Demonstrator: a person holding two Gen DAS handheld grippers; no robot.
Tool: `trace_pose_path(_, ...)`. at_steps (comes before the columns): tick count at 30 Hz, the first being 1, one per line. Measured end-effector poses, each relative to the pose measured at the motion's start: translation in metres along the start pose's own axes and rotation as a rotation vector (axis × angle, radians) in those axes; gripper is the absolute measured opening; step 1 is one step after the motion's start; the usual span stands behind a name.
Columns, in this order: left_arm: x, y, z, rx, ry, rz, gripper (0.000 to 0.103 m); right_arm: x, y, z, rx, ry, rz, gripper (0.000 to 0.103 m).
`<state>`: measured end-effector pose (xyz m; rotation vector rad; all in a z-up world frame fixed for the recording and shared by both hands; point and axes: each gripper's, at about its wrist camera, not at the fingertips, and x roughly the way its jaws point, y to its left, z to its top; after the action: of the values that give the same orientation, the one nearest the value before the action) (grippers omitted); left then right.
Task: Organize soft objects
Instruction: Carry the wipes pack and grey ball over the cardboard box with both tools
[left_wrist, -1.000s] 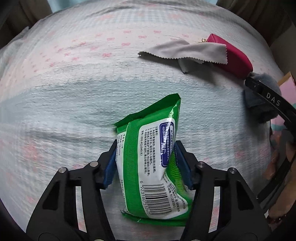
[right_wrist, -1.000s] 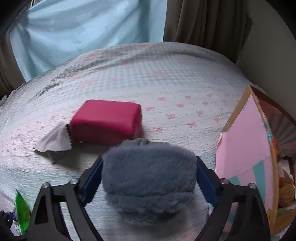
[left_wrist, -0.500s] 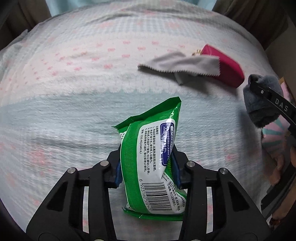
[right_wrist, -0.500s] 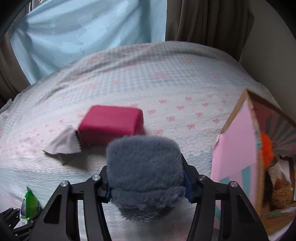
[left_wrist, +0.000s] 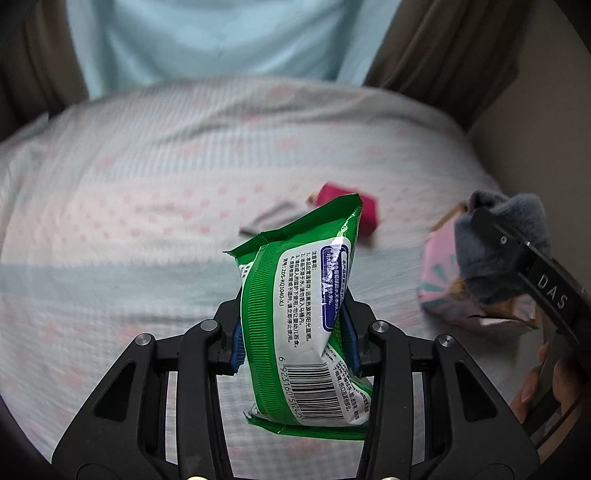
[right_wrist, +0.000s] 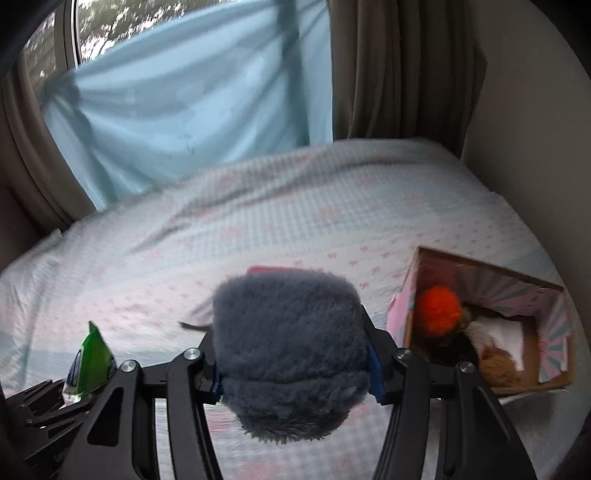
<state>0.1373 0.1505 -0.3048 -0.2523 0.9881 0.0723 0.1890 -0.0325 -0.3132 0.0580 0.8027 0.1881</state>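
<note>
A quilted bedspread (right_wrist: 288, 206), pale with pink bows, fills both views below a blue curtain (right_wrist: 192, 96). At its right edge sits an open cardboard box (right_wrist: 550, 291), pink-striped inside, already holding an orange pompom (right_wrist: 437, 310) and other plush pieces: by the look of it, the bin for the soft things. The right gripper (right_wrist: 291, 354) is clamped on a grey fur pad (right_wrist: 288, 347), thick, shaggy and bulging over the fingers, held above the bedding just left of the box, apparently for dropping in. The left gripper (left_wrist: 293, 332) pinches a wipes pack (left_wrist: 306, 317) at its waist, so the glossy green-and-white film buckles and its crimped end stands up clear of the bed, barcode toward the camera; this too seems bound for the box. A magenta pouch (left_wrist: 364, 214), boxy and smooth, lies on the bedspread beyond the pack, with a thin grey cloth (left_wrist: 266, 219) beside it, both blurred.
</note>
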Motion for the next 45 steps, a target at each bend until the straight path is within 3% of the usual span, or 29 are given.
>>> trace_pose_path(9, -0.088, -0.045, 0.042, 0.127, -0.103, -0.082, 0.037, -0.091, -0.029, 0.024, 0.099, -0.015, 0.022, 0.053)
trace_pose_path(15, -0.105, -0.101, 0.057, 0.200, -0.119, -0.127, 0.037, -0.135, -0.085, 0.031, 0.183, -0.051, -0.037, 0.053)
trace_pose_path(20, -0.101, -0.173, 0.054, 0.270, -0.124, -0.152, 0.037, -0.153, -0.141, 0.041, 0.207, -0.046, -0.082, 0.053)
trace_pose_path(28, -0.039, -0.291, 0.040, 0.336, -0.011, -0.191, 0.037, -0.142, -0.235, 0.045, 0.230, 0.035, -0.105, 0.053)
trace_pose_path(34, 0.028, -0.354, 0.031, 0.361, 0.082, -0.194, 0.037, -0.107, -0.293, 0.044, 0.263, 0.125, -0.097, 0.053)
trace_pose_path(39, 0.073, -0.388, 0.024, 0.401, 0.135, -0.185, 0.037, -0.067, -0.325, 0.041, 0.297, 0.220, -0.104, 0.053)
trace_pose_path(45, 0.146, -0.403, 0.010, 0.398, 0.269, -0.138, 0.037, -0.007, -0.350, 0.029, 0.343, 0.347, -0.061, 0.053)
